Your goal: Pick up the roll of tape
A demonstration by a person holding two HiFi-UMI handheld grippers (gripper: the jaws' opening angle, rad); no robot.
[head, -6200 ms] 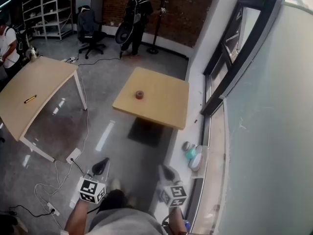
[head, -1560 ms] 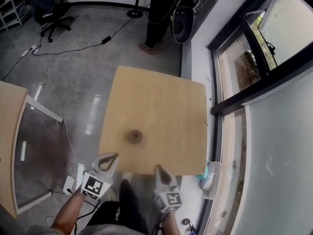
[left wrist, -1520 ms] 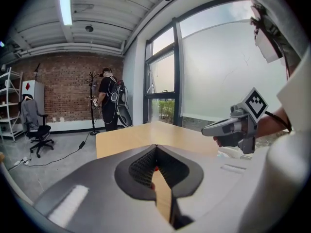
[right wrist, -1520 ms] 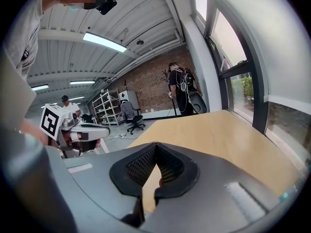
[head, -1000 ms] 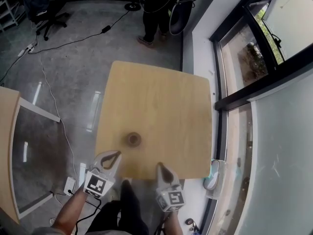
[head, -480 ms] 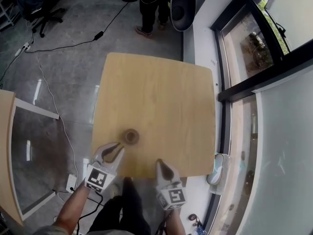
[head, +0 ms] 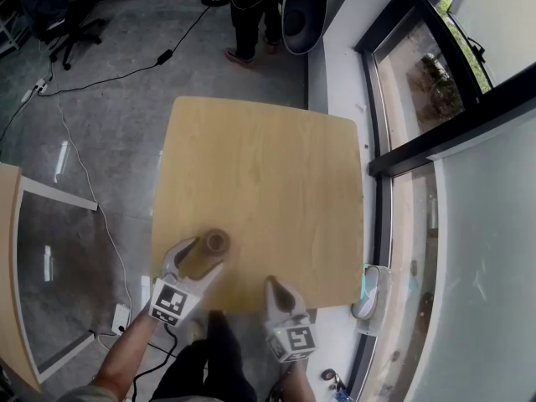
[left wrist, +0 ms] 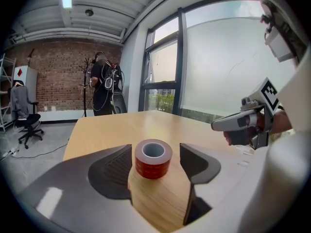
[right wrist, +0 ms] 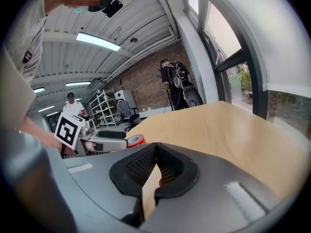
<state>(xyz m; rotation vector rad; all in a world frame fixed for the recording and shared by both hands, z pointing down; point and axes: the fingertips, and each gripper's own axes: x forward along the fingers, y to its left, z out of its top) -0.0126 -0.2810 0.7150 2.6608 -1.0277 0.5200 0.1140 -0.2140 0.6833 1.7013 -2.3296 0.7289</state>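
A red roll of tape (head: 217,242) stands flat on the light wooden table (head: 268,166), near its front left corner. My left gripper (head: 203,256) has reached it. In the left gripper view its jaws are opening, and the tape (left wrist: 153,158) sits between the two dark pads with a gap on each side, so nothing presses on it. My right gripper (head: 272,285) hovers at the table's front edge, to the right of the tape. Its fingertips (right wrist: 155,147) meet with nothing held. From that view the tape (right wrist: 136,140) shows beyond the left gripper's jaw.
A person (head: 251,7) with a bag stands past the table's far edge. An office chair (head: 63,7) and floor cables lie at the back left. A second table (head: 8,249) is at the left, and a glass window wall (head: 419,99) runs along the right.
My left gripper moved forward and down to the tape, and its jaws went from shut to wide apart around the roll. The right gripper stayed put.
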